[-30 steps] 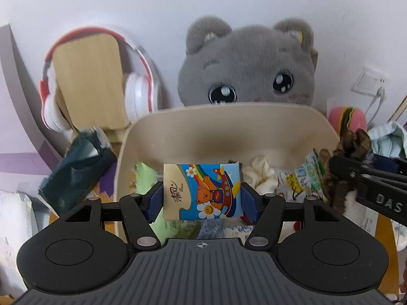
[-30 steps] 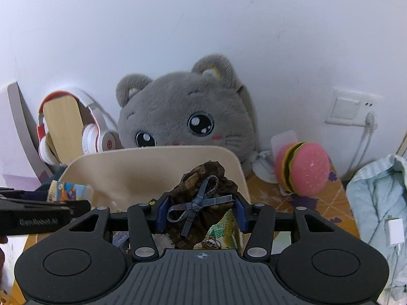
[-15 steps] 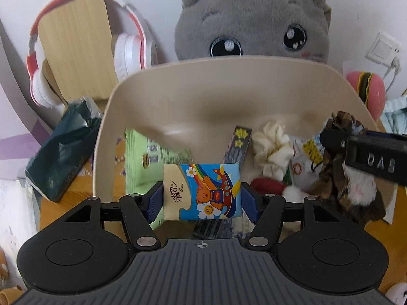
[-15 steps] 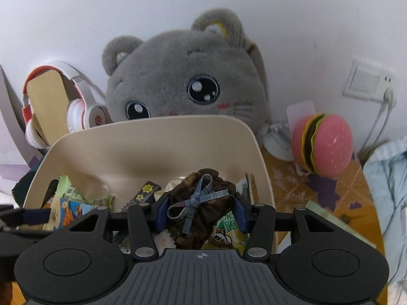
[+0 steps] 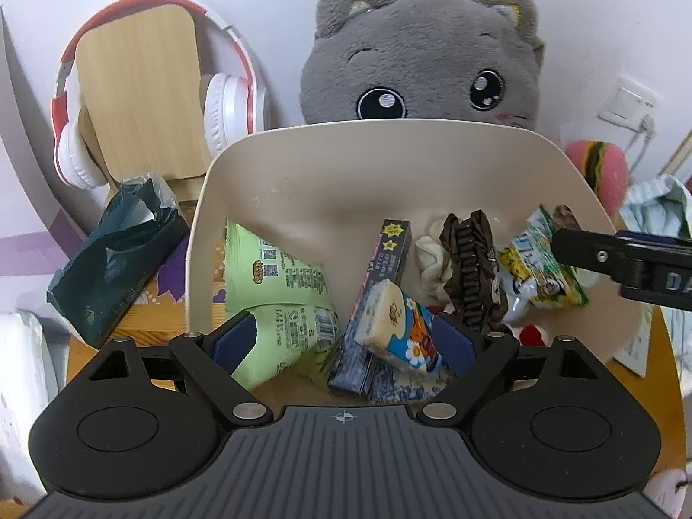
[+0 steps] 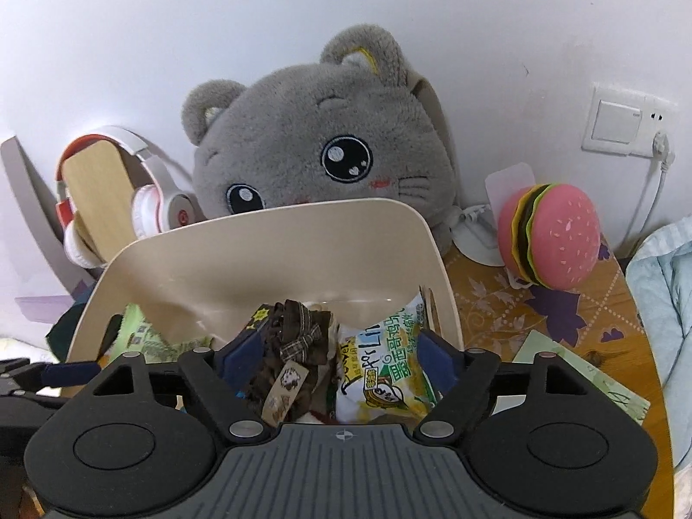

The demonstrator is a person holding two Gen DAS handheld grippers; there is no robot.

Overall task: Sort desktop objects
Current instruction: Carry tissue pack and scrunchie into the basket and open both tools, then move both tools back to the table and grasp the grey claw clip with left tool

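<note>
Beige bin [image 5: 302, 164], left tongs [image 5: 344, 341] spread wide, tissue pack [image 5: 400, 333] loose, right tongs [image 6: 341, 352] spread, empty

Your beige bin [image 5: 432, 164] stands open before the plush cat, and all sorted items lie inside it. The tissue pack [image 5: 400, 332], printed with a cartoon bear, rests tilted against a dark blue box [image 5: 380, 285] that leans upright near the centre. A green snack bag [image 5: 277, 298] lies crumpled at the left. The brown scrunchie [image 5: 469, 268] drapes over a cream scrunchie [image 5: 428, 259]; you see its paper tag [image 6: 285, 391] hanging. The yellow-green snack packet [image 6: 385, 372] lies at the right.
</note>
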